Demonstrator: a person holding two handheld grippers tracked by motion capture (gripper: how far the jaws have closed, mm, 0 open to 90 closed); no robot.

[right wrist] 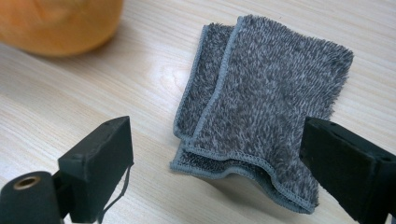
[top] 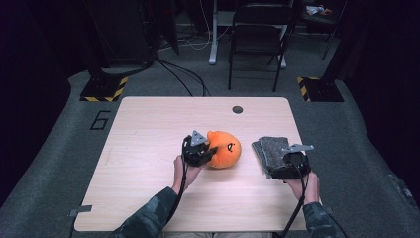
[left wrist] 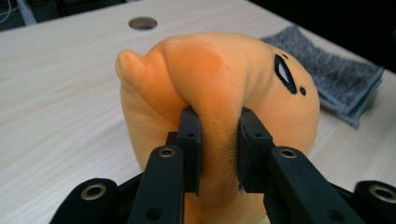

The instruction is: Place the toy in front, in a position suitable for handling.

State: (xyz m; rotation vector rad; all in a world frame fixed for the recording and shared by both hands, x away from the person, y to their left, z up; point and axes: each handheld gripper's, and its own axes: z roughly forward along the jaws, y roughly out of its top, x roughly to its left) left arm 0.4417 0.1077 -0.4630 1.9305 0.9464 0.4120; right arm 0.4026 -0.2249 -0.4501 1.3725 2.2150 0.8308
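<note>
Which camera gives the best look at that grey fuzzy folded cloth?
The right gripper view: the grey fuzzy folded cloth lies close, its stitched edges clear. The high view shows it small, the left gripper view just a corner.

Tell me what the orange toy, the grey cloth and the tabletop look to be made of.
Orange toy: soft stuffed plush, short matte nap; it bulges where the left gripper pinches it.
Grey cloth: fluffy microfibre or terry, probably; shaggy pile, stitched hem, folded.
Tabletop: pale wood-grain, smooth, likely laminate; faint sheen.
</note>
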